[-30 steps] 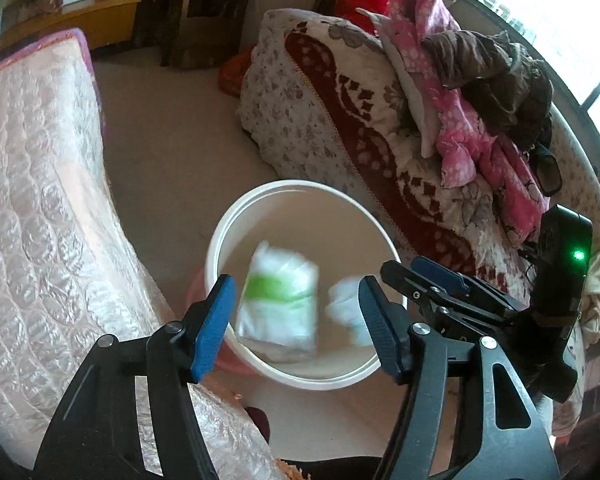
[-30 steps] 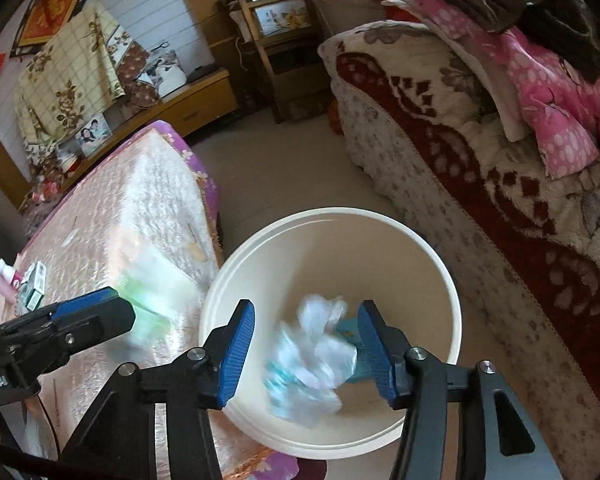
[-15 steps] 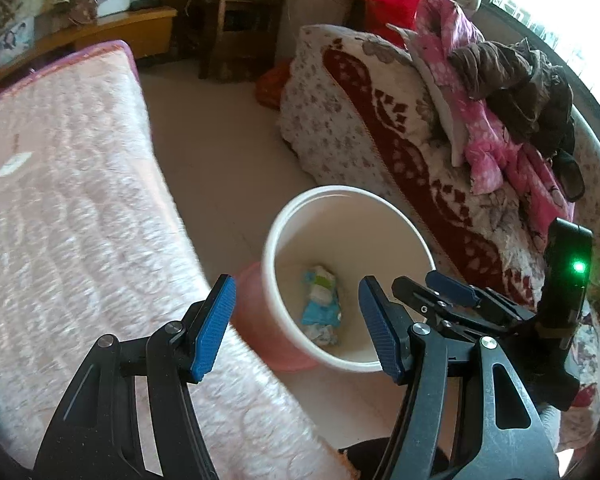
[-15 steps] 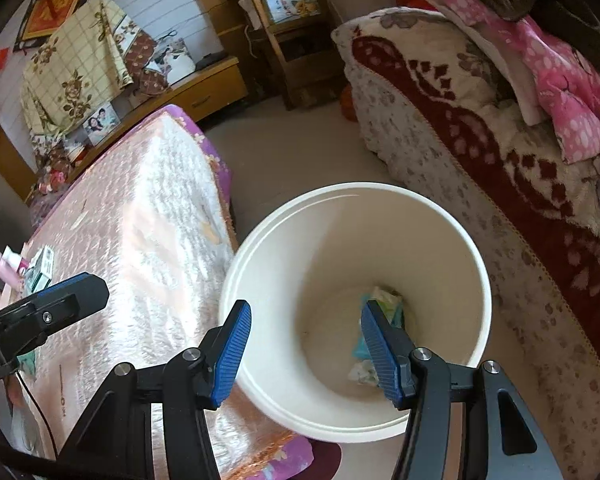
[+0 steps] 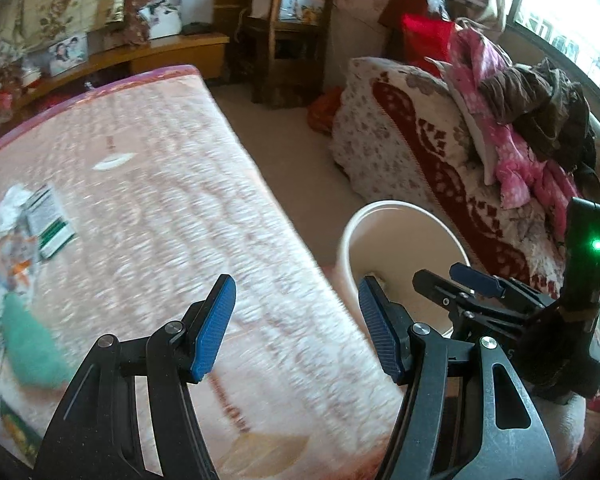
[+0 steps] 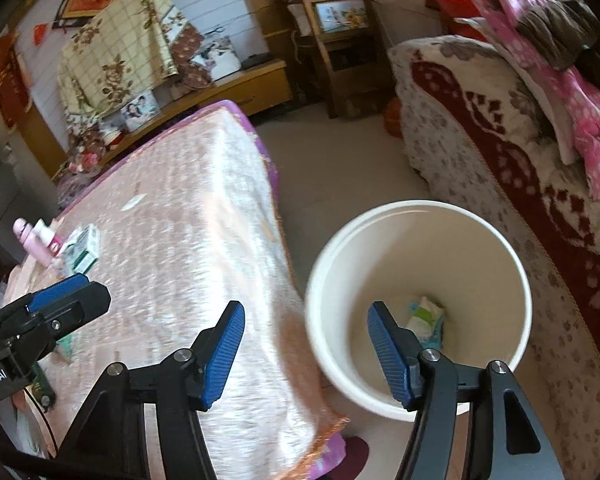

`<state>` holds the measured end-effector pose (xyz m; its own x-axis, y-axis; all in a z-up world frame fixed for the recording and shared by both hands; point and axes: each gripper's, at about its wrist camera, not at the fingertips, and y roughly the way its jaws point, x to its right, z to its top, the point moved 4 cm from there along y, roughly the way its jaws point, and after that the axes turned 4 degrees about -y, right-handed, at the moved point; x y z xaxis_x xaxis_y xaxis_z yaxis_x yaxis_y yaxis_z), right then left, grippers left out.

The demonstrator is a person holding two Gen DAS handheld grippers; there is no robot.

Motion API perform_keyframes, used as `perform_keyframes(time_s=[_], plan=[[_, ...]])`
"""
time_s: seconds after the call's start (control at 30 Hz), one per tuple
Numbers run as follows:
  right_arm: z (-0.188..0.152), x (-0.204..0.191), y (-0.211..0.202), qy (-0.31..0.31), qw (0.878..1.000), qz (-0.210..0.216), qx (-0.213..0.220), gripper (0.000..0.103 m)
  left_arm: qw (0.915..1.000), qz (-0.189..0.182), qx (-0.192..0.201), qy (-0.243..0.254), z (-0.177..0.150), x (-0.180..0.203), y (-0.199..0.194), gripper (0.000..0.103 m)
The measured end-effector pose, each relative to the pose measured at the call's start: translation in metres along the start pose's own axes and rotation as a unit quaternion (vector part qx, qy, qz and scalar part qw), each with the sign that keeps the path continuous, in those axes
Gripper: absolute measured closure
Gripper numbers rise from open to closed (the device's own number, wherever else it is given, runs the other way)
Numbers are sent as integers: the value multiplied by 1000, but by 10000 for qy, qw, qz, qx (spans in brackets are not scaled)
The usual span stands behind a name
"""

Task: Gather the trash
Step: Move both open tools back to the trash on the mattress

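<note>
A cream bucket (image 6: pixel 512 264) stands on the floor between the covered table and the sofa; it also shows in the left wrist view (image 5: pixel 380 216). A green-and-white wrapper (image 6: pixel 424 316) lies at its bottom. My left gripper (image 5: pixel 296 328) is open and empty over the table's near edge. My right gripper (image 6: pixel 306 354) is open and empty above the gap between table and bucket. Loose trash lies on the table's left side: a green-and-white box (image 5: pixel 48 220), crumpled white paper (image 5: pixel 8 208) and a teal wad (image 5: pixel 28 352).
The table wears a pink quilted cover (image 5: pixel 172 216). A pink bottle (image 6: pixel 32 242) and a small box (image 6: pixel 84 252) stand at its far left. A sofa with a floral blanket (image 6: pixel 500 152) and piled clothes (image 5: pixel 532 120) is to the right. A wooden chair (image 6: pixel 340 44) stands behind.
Both grippers let their trash fall into the bucket, then swung left toward the table. The wrappers now lie at the bucket's bottom. The table trash has come into view.
</note>
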<state>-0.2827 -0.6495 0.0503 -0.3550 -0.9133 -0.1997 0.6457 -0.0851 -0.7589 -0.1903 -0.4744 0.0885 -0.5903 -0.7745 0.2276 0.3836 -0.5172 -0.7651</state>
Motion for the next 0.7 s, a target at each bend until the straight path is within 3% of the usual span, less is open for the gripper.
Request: perform_keyframes(time_s=[0.7], plan=[[-17,-171,23,-1153,9887,856,-422,35,9934,728,48,-881,-40,-156,-77,40]])
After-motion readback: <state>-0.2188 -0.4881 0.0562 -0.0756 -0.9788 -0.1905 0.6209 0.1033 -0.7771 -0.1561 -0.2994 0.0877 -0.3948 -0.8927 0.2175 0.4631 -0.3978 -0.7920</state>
